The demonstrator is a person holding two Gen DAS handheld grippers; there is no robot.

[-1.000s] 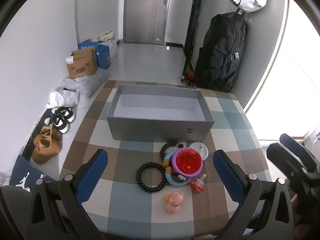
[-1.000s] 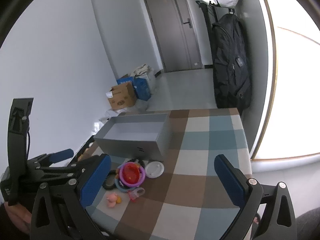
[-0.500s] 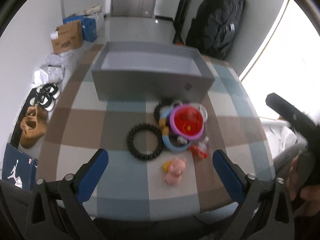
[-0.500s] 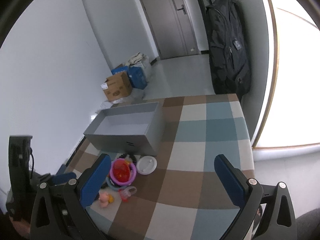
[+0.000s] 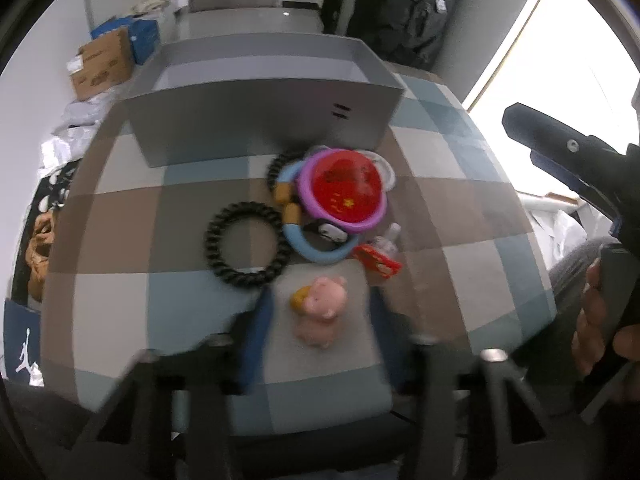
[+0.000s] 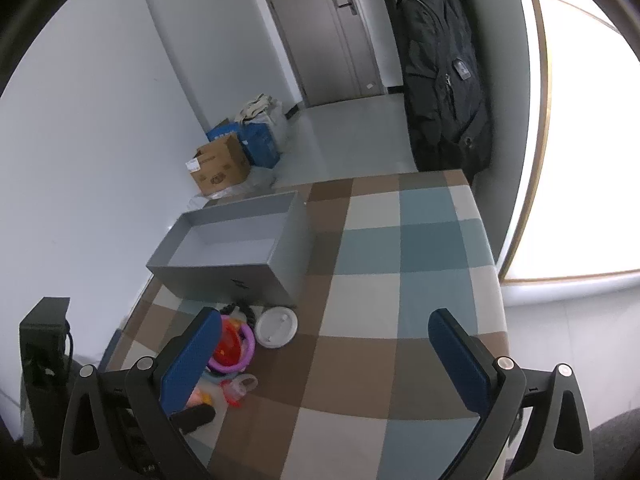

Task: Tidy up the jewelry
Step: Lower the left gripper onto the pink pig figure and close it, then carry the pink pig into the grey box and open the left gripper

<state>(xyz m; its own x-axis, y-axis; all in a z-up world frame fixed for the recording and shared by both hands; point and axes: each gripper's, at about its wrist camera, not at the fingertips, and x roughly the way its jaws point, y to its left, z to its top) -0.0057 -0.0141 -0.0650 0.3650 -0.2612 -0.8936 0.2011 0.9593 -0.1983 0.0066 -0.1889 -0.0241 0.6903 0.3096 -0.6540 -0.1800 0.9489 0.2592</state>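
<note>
An open grey box (image 5: 264,92) stands on the checked table (image 5: 460,216); it also shows in the right wrist view (image 6: 236,248). In front of it lie a black coiled ring (image 5: 244,246), a blue ring (image 5: 320,248), a purple ring around a red disc (image 5: 344,188), a red-capped small item (image 5: 378,258) and a pink pig figure (image 5: 322,314). My left gripper (image 5: 318,320) is low over the table, blurred, its fingers partly closed on either side of the pig. My right gripper (image 6: 324,364) is open and empty above the table's near right part.
A white round lid (image 6: 277,326) lies by the box's front corner. On the floor beyond the table are a cardboard carton (image 6: 218,166) and shoes (image 5: 40,236). A black coat (image 6: 444,76) hangs by the door. The window is at the right.
My left gripper has dropped down and forward toward the pig, and its fingers have narrowed from wide open. My right gripper has shifted slightly and stays open.
</note>
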